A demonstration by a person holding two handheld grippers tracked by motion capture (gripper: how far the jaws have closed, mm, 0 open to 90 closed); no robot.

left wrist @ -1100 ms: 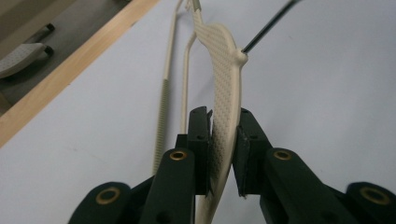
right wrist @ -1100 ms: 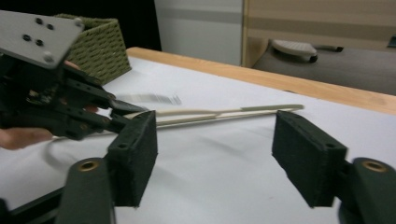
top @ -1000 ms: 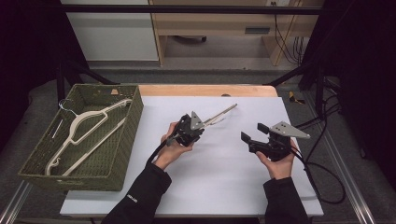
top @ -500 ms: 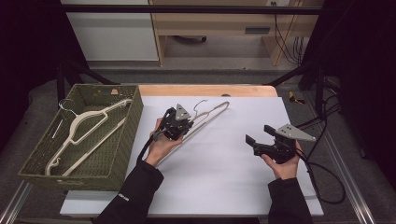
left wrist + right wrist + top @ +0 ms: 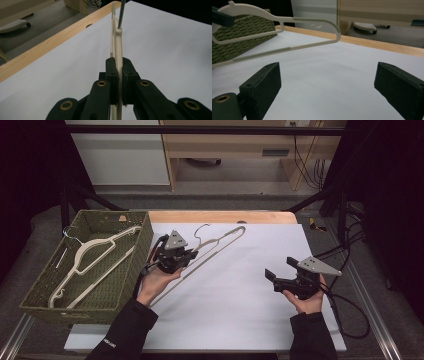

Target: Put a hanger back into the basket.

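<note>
A cream plastic hanger [image 5: 220, 242] with a metal hook hangs slanted over the white table sheet [image 5: 240, 315]. My left gripper [image 5: 175, 257] is shut on its arm, beside the basket. In the left gripper view the black pads [image 5: 111, 75] press the hanger [image 5: 118, 45] from both sides, and the hook points away. My right gripper [image 5: 280, 270] is at the right of the sheet, apart from the hanger. Its jaws have just been opening and stand wide [image 5: 327, 85] with nothing between them. The hanger [image 5: 312, 21] shows beyond them.
A green woven basket [image 5: 135, 255] stands at the left and holds another cream hanger [image 5: 95, 252]. The basket [image 5: 242, 32] also appears in the right gripper view. A wooden table edge [image 5: 220, 216] runs along the back. Cables trail at the right [image 5: 350, 305].
My left hand has lifted the hanger and carried it left toward the basket, so it now slants. The right jaws have spread wider, and that hand has barely moved.
</note>
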